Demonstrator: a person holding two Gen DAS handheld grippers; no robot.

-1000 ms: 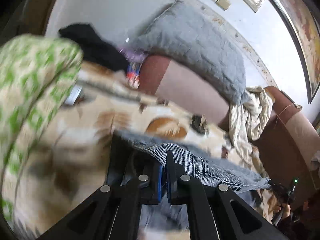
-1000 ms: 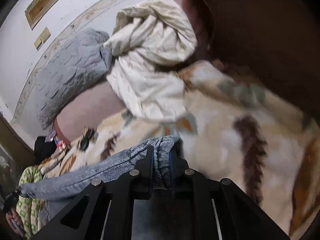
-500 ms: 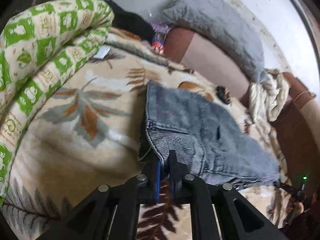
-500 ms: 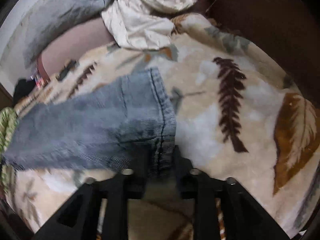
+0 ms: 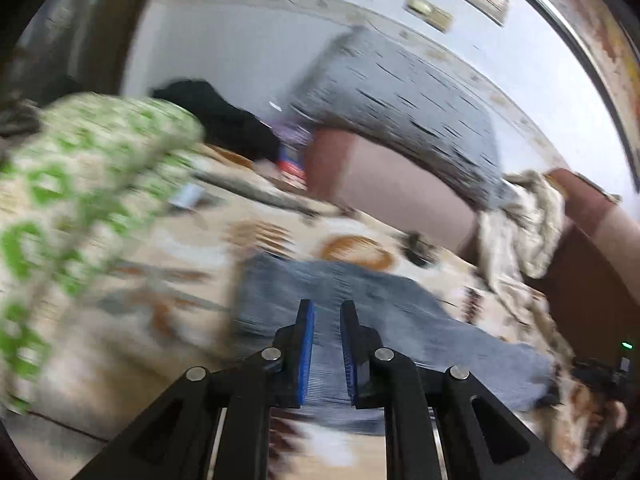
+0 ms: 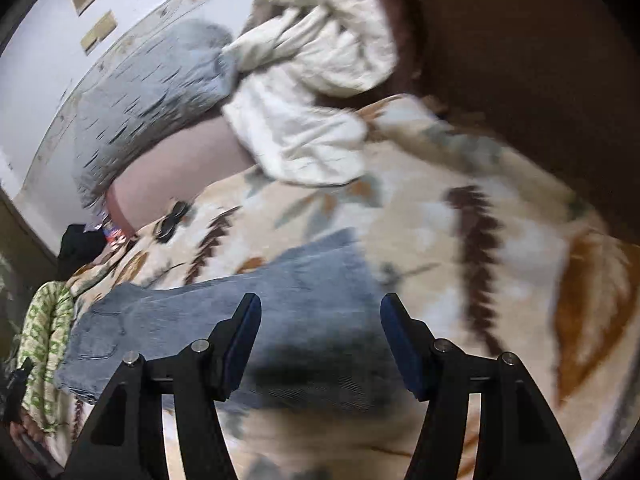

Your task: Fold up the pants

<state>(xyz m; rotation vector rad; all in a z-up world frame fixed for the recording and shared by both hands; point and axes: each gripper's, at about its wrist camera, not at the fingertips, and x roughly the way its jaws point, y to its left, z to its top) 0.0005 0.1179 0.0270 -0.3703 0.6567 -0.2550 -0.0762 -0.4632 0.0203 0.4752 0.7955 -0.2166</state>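
A leaf-patterned blanket (image 6: 460, 240) covers the bed, a grey quilted pillow (image 5: 404, 120) and a crumpled cream sheet (image 6: 312, 92) propped at its head and a green-and-cream quilt (image 5: 80, 184) bunched along one side. Folded blue denim pants (image 6: 256, 320) lie flat on the blanket, near its middle. Above them the right gripper (image 6: 320, 336) hovers with its blue-padded jaws spread wide and empty, while the left gripper (image 5: 326, 344) shows only a narrow gap between its pads, nothing caught there, though heavy blur softens that view.
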